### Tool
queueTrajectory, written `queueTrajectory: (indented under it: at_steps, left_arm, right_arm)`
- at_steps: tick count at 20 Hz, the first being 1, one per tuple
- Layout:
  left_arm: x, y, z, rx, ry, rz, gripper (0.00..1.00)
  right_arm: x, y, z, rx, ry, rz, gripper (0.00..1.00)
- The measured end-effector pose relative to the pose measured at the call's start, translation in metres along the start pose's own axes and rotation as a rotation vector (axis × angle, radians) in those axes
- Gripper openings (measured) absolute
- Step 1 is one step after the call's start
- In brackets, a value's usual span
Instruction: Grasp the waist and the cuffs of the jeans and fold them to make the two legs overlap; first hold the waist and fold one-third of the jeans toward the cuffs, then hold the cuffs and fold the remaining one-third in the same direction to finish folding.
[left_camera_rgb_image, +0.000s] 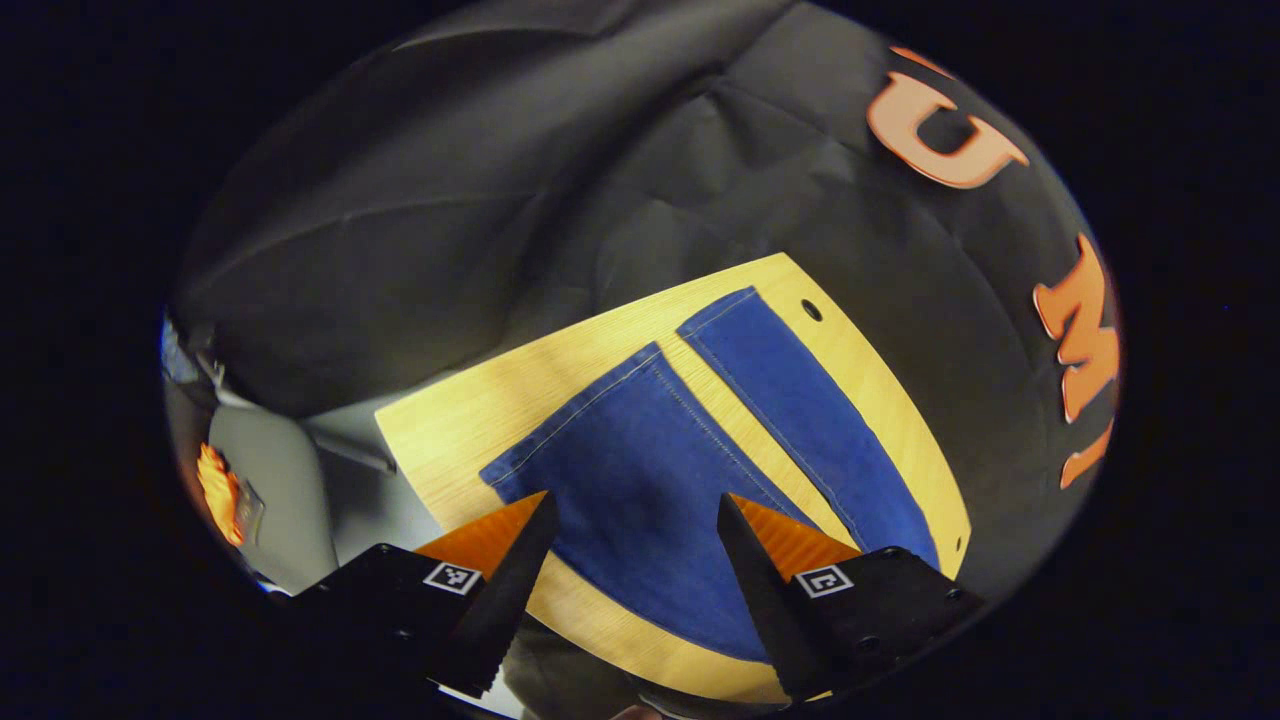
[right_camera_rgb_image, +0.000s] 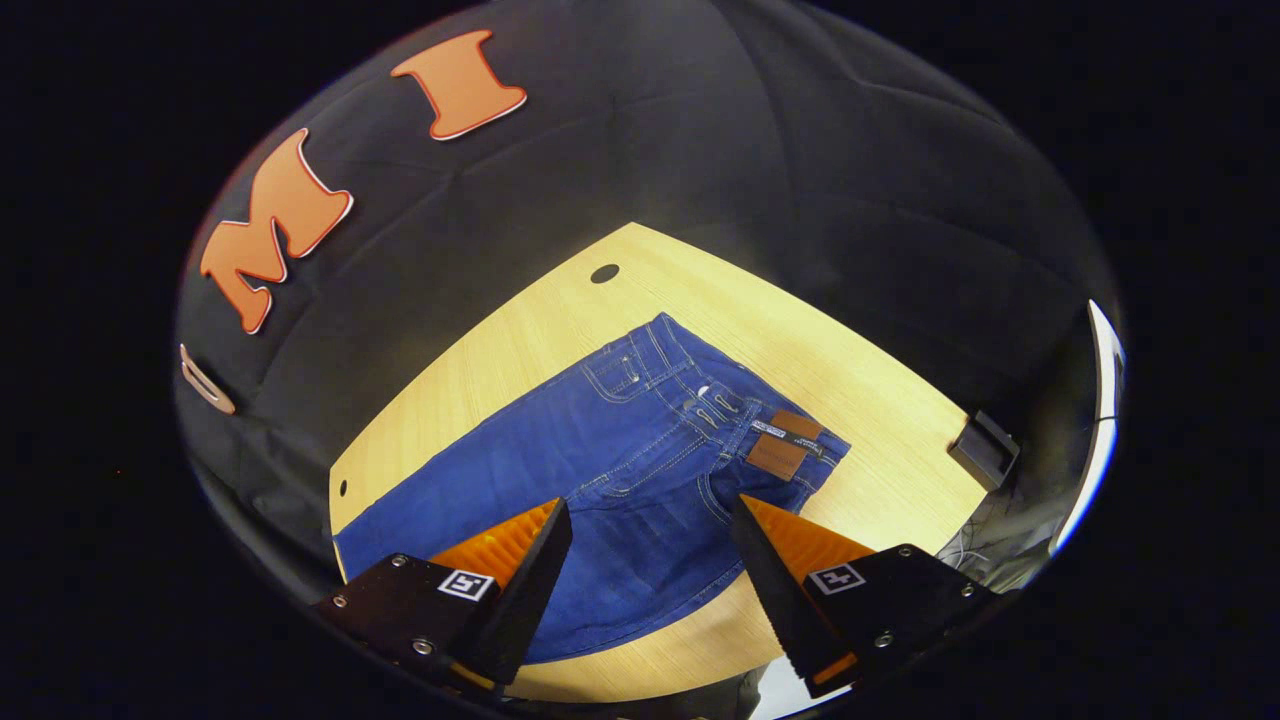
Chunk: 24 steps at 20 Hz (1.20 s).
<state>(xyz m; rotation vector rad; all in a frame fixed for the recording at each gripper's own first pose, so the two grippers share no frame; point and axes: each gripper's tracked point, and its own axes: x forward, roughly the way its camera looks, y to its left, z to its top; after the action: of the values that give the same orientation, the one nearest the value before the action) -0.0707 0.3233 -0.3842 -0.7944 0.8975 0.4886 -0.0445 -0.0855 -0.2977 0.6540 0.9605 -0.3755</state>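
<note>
Above the flat jeans both claws, left claw and right claw, hover wide open, empty.

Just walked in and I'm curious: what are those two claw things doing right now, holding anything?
Left gripper: open, holding nothing, above the legs of the jeans.
Right gripper: open, holding nothing, above the waist end of the jeans.

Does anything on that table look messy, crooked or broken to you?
Nothing stands out. The jeans lie flat and unfolded on the wooden table, legs spread slightly apart, cuffs neat. Both the left gripper and right gripper hover open above the denim, touching nothing.
</note>
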Motion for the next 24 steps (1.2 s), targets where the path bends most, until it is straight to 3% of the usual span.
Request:
queueTrajectory:
  at_steps: [10, 18, 20, 24]
  left_arm:
    - [0.025, 0.034, -0.016, -0.272, 0.103, -0.059, 0.98]
    - [0.048, 0.018, 0.005, -0.346, 0.076, -0.230, 0.91]
    - [0.058, 0.011, 0.008, -0.361, 0.091, -0.256, 0.86]
    - [0.077, 0.003, 0.006, -0.379, 0.133, -0.248, 0.60]
  right_arm:
    - [0.018, -0.006, -0.021, 0.101, 0.074, -0.019, 0.98]
    - [0.015, 0.002, -0.036, 0.201, 0.073, -0.026, 0.98]
    - [0.015, 0.002, -0.037, 0.216, 0.068, -0.034, 0.98]
    - [0.017, -0.006, -0.032, 0.252, 0.073, -0.036, 0.98]
